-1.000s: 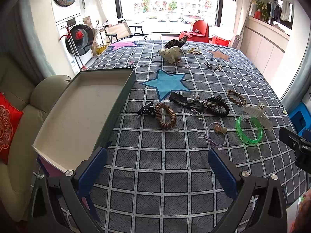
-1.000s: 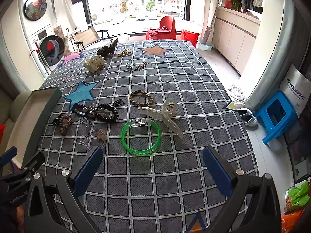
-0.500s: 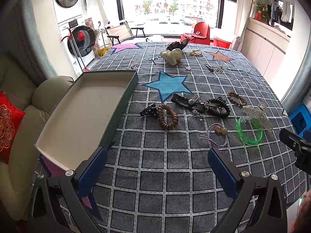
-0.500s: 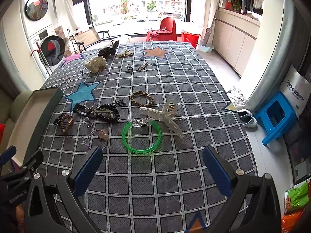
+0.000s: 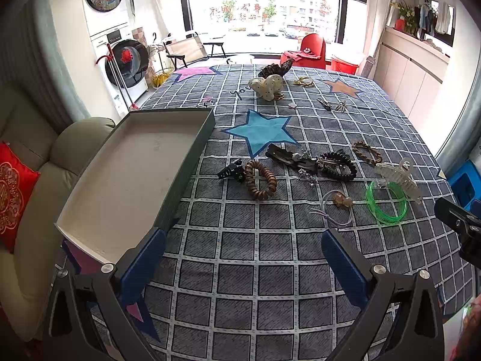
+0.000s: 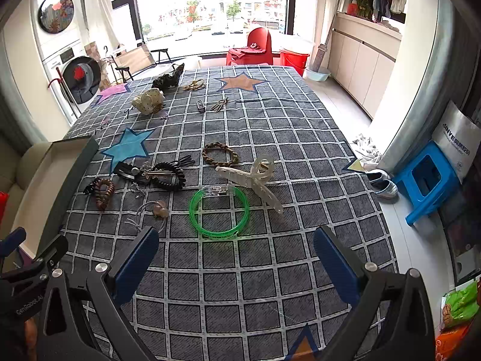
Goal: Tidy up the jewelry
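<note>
Jewelry (green bangle (image 6: 219,212) included) lies scattered.

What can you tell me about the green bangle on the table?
The green bangle is a thin, translucent ring that looks like plastic, with a clear block at its far rim. It lies flat on the checked tablecloth. The clear hair claw lies close beside that block; contact is unclear. No gripper touches it.
</note>
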`<state>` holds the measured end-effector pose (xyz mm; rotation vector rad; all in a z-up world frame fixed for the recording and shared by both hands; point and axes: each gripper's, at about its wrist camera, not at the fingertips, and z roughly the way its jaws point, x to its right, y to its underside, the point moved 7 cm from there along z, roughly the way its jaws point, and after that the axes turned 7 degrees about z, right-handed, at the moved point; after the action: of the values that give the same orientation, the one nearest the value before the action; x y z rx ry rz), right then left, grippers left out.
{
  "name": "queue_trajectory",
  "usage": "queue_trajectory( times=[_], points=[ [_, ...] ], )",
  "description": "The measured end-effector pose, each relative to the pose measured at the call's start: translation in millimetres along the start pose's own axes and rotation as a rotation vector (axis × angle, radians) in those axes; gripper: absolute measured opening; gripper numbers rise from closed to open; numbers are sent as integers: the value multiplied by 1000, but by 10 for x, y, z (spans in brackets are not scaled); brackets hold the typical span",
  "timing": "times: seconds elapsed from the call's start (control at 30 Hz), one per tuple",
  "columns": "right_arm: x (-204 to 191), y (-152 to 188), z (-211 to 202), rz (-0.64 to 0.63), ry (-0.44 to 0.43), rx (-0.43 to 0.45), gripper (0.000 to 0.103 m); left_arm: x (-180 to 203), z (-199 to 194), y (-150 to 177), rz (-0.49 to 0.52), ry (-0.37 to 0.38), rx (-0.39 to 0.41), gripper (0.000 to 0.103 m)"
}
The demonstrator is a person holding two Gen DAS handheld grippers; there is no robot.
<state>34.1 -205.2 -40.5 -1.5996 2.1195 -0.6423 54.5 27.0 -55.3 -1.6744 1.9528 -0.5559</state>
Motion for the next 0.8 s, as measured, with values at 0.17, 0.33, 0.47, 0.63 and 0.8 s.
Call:
queue_trajectory(
  times=[0.17,0.33,0.47,0.63,0.8],
  points=[
    [-4,-2,-2,-1,0,2,102,26,11,19,0,0,1,103],
    [-2,-4,-19,1,2,-1,102,0,4,18,0,-1,1,103],
    [1,-4,-11,0,1,0,102,21,7,21,0,-1,0,103],
    [1,-3,-9,0,1,-1,102,12,0,21,1,-2,1,103],
    [2,-3,-9,1,2,-1,102,-14,-18,26,6,-2,-1,103]
  ],
)
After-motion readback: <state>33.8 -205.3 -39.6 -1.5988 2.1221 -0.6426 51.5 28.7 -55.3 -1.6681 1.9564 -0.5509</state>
